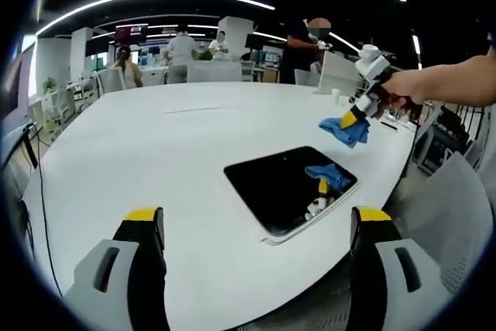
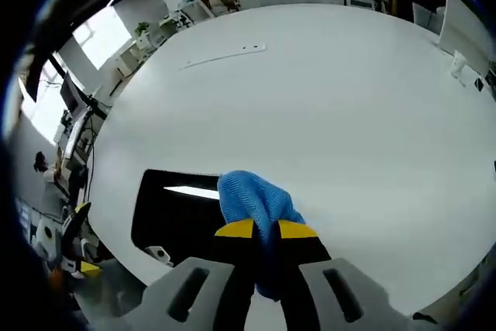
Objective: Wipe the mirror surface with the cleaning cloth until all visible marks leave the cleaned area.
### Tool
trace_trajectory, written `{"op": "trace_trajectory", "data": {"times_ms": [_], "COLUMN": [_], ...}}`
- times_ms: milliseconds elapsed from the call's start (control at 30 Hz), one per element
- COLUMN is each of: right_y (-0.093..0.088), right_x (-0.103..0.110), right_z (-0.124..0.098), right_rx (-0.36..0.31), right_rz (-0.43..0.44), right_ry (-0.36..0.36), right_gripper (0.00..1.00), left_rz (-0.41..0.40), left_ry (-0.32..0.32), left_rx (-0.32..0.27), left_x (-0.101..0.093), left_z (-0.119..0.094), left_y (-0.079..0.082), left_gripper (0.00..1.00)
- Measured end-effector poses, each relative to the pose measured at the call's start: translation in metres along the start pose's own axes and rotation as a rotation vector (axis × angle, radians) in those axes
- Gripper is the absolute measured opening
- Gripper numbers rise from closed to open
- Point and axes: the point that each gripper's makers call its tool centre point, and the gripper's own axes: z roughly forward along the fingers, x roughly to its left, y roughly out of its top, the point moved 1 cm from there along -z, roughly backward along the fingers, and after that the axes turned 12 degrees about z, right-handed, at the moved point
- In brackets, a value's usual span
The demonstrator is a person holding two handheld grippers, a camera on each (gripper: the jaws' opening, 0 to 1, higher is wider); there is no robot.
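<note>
Mirror point(image 1: 288, 185), one dark slab, lies low and centre-right in the left gripper view on the white surface point(image 1: 155, 153). My right tongs point(image 2: 266, 232) are clenched on the single blue cloth point(image 2: 252, 199), held above the glass, ready to wipe. My left tongs point(image 1: 260, 226) stand released, holding nothing.

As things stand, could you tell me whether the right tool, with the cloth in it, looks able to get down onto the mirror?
Probably yes. The right tool grips the blue cloth above the white table, and nothing lies between it and the mirror.
</note>
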Motion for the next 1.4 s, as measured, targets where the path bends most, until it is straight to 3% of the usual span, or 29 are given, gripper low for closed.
{"op": "trace_trajectory", "data": {"times_ms": [300,467,533,600,667,733,900,1000,1100,1167,1200,1333,1400], "right_y": [-0.018,-0.02,-0.02,-0.019,-0.027,-0.023,-0.016,-0.015,-0.014,-0.01,-0.009,-0.004,-0.009], "right_x": [-0.034,-0.042,-0.041,-0.046,-0.045,-0.047,-0.064,-0.073,-0.072,-0.057,-0.054,-0.033,-0.032], "right_z": [0.035,0.041,0.042,0.045,0.05,0.049,0.044,0.045,0.043,0.036,0.033,0.011,-0.002], "right_rx": [0.049,0.028,0.016,-0.004,-0.003,-0.034,-0.073,-0.078,-0.084,-0.124,-0.133,-0.25,-0.263], "right_rz": [-0.011,-0.089,-0.186,-0.294,-0.28,-0.299,-0.287,-0.239,-0.255,-0.285,-0.289,-0.339,-0.348], "right_ry": [-0.032,-0.042,-0.054,-0.1,-0.088,-0.088,-0.115,-0.094,-0.087,-0.013,-0.005,0.15,0.192], "right_gripper": [0.05,0.06,0.08,0.17,0.28,0.3,0.52,0.61,0.72,0.7,0.72,0.87,0.9], "left_rz": [-0.01,-0.005,-0.016,-0.018,-0.013,-0.01,-0.016,-0.018,-0.034,-0.05,-0.043,-0.048,-0.066], "left_ry": [0.021,0.016,0.024,0.025,0.018,0.016,0.012,0.011,0.014,0.034,0.049,0.082,0.089], "left_rx": [0.021,0.042,0.039,0.039,0.045,0.049,0.048,0.048,0.051,0.039,0.037,0.033,0.026], "left_x": [0.003,0.003,0.004,0.004,0.003,0.003,0.002,0.002,0.002,0.008,0.011,0.03,0.043], "left_z": [-0.002,-0.001,-0.002,-0.001,-0.001,-0.001,0.0,-0.001,-0.001,-0.005,-0.007,-0.02,-0.025], "left_y": [-0.004,-0.006,-0.007,-0.007,-0.007,-0.008,-0.009,-0.009,-0.009,-0.004,-0.003,0.001,0.0], "left_gripper": [0.99,0.99,0.99,0.99,0.99,0.99,0.99,0.99,0.99,0.99,0.99,0.99,0.99]}}
